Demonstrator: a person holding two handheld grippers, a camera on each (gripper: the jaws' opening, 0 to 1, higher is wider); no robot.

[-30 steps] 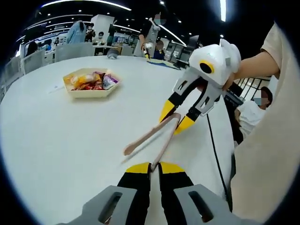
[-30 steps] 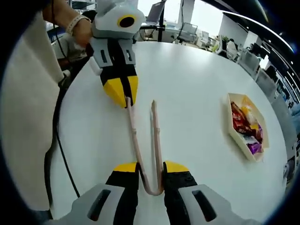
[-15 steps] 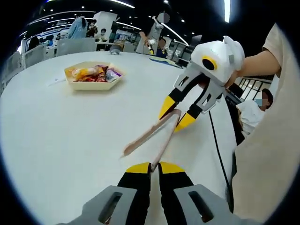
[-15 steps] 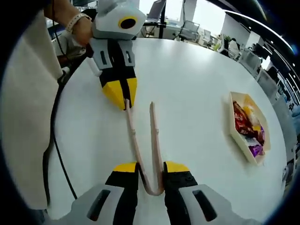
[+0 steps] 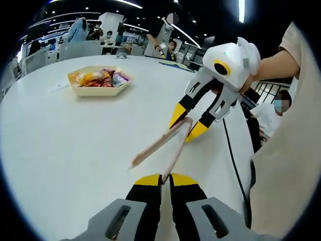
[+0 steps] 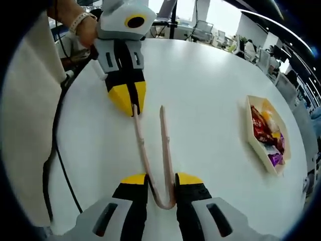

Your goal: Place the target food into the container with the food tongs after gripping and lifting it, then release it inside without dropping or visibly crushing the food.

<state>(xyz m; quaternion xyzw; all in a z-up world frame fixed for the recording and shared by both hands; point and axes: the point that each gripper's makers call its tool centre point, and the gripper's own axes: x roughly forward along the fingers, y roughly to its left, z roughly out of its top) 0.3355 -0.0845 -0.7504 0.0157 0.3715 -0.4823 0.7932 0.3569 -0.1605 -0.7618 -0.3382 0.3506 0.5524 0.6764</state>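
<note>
Honestly I can't read a single word from my end. The snack wrappers (image 5: 103, 80) in the hexagonal tray (image 5: 98, 92) are colourful, but their print is far too small and blurry, and the small card (image 5: 60, 92) lying beside it on the table (image 5: 75, 135) is unreadable too.

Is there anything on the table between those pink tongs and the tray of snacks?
No. In the right gripper view, only bare white table lies between the tongs and the tray.
</note>
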